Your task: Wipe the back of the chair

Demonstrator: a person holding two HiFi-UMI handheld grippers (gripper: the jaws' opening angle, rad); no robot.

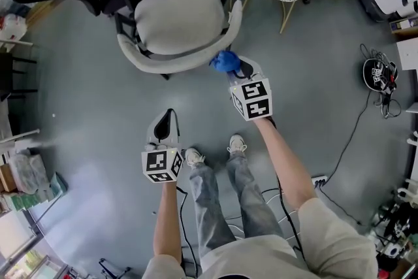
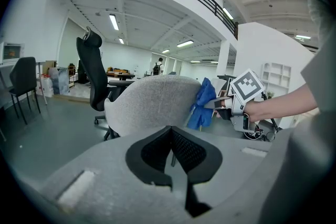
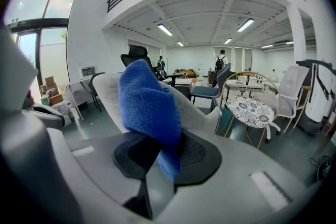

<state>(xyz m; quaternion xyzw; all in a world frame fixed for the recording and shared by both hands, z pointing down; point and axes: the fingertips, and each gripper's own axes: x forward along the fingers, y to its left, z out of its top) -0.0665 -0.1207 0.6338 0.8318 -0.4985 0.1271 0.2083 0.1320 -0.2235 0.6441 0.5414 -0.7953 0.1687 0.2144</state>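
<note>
Grey woven fabric covers the chair (image 1: 176, 23), a low tub shape whose curved back wraps round the pale seat. It stands on the grey floor (image 1: 78, 114) just ahead of the person's shoes (image 1: 194, 157), with its back turned toward them. A blue, fluffy cloth (image 1: 225, 63) sits bunched against the right end of that back, its lower part hanging loose. The right tongs (image 1: 233, 70) are clenched on the cloth. The left tongs (image 1: 168, 117) are held lower, apart from the chair, with the jaws closed together and nothing between them.
</note>
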